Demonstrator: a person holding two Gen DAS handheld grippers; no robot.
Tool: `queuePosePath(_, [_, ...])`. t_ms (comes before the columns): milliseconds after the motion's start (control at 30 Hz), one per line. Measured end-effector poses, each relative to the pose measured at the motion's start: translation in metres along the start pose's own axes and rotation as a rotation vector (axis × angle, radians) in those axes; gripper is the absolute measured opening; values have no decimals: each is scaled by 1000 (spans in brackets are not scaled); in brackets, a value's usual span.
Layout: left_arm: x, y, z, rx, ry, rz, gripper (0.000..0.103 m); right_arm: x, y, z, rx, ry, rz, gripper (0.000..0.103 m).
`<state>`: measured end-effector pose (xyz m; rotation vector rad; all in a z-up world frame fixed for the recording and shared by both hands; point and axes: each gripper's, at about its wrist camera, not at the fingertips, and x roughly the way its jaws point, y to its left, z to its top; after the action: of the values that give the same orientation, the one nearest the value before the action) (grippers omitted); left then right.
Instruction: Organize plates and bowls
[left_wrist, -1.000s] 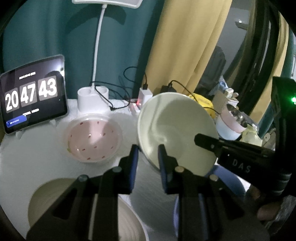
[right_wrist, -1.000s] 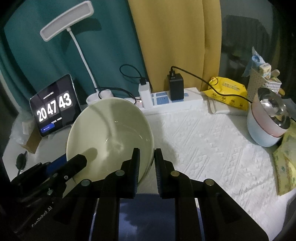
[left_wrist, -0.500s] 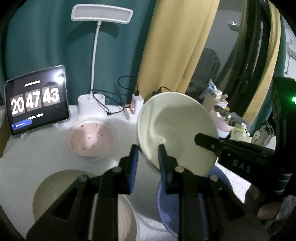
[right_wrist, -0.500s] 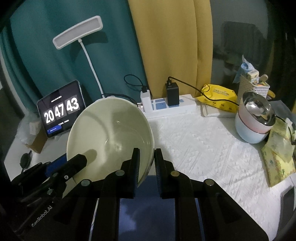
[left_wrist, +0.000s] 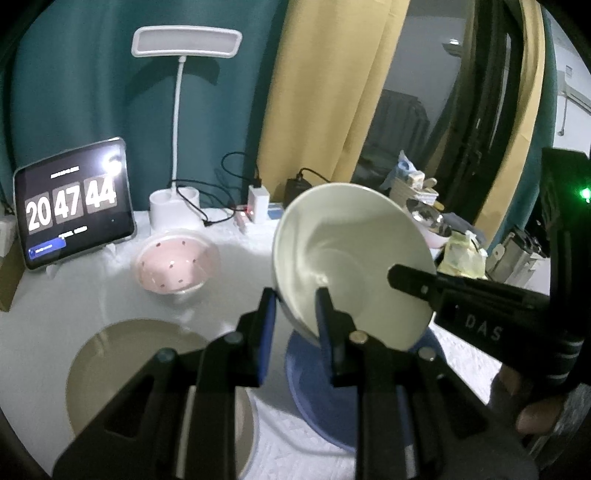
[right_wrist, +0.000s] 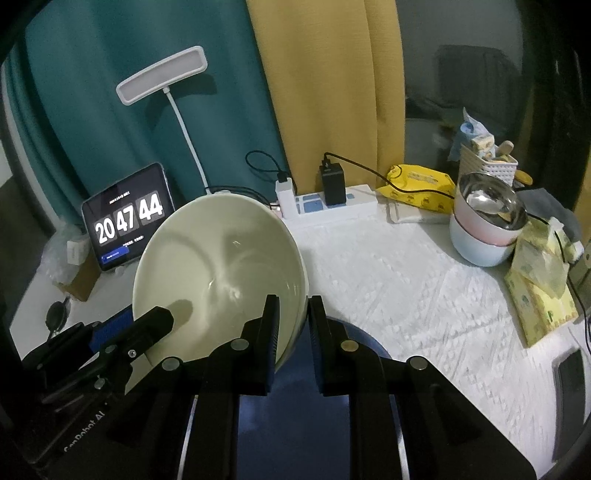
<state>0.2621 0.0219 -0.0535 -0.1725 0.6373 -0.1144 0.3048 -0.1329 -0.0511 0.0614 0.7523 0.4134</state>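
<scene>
We held the cream bowl (left_wrist: 351, 266) up in the air between both tools, tipped so its hollow faced the cameras. Our left gripper (left_wrist: 293, 308) pinched the bowl's near rim, one finger inside and one outside. Our right gripper (right_wrist: 293, 317) was clamped on the opposite rim the same way, and in the left view one of its fingers (left_wrist: 410, 278) reached across the bowl's inside.

Straight below the bowl lay the blue plate (left_wrist: 317, 391) on the white cloth (right_wrist: 406, 288). To the left of that plate sat the beige plate (left_wrist: 122, 362), and behind it, nearer the curtain, the pink bowl (left_wrist: 173, 264) with small red specks. At the far right of the cloth stood a stack of bowls (right_wrist: 484, 229), a steel one nested on top of a pink and a pale blue one.

A tablet (left_wrist: 74, 206) leaned at the back left, showing 20 47 44. Beside it rose a white lamp (left_wrist: 184, 48), and a power strip (right_wrist: 332, 210) with chargers ran along the back edge.
</scene>
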Motion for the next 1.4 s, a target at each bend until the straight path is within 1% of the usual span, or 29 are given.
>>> queuePosePath(433, [-2, -18, -19, 31, 38, -7, 22, -11, -15, -25, 34, 18, -4, 17])
queuePosePath(933, [10, -38, -43, 59, 111, 7, 22, -4, -36, -56, 71, 74, -1, 17])
queuePosePath(1400, [27, -46, -61, 91, 188, 37, 23, 7, -47, -72, 77, 118, -6, 17])
